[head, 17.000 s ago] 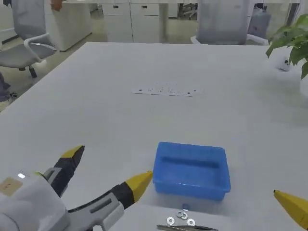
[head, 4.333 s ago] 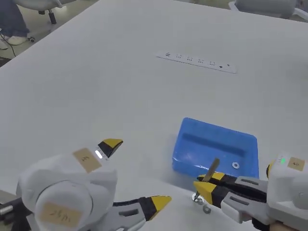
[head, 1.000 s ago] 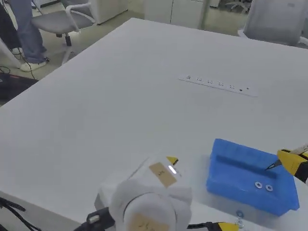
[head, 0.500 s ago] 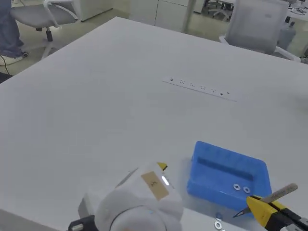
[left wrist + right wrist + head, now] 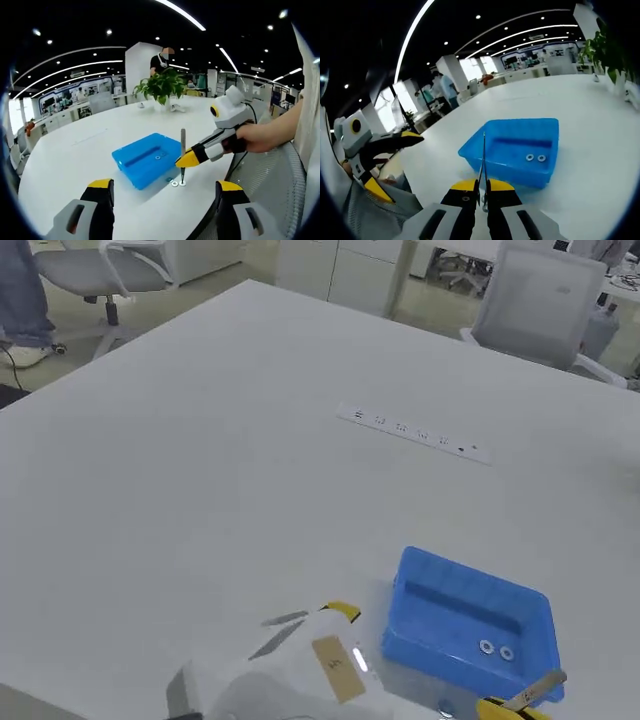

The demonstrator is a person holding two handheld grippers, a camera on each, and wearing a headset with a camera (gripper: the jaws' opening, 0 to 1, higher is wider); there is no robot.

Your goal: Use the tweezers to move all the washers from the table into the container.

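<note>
A blue container (image 5: 465, 612) stands near the table's front edge, with two washers (image 5: 535, 158) lying inside it. Two more washers (image 5: 178, 183) lie on the table just in front of it. My right gripper (image 5: 481, 186) is shut on the tweezers (image 5: 483, 150). In the left gripper view the tweezers (image 5: 183, 152) stand nearly upright, their tips down at the two loose washers. My left gripper (image 5: 164, 187) hangs open and empty to the left of the container, one yellow fingertip (image 5: 340, 612) showing low in the head view.
A power strip (image 5: 415, 433) lies mid-table behind the container. A potted plant (image 5: 161, 86) stands at the far edge with a person behind it. Office chairs (image 5: 540, 300) ring the table. A hand (image 5: 250, 140) holds my right gripper close to the table's front edge.
My right gripper has come back from over the container to its front side and lowered the tweezers to the loose washers. The head camera has shifted as well.
</note>
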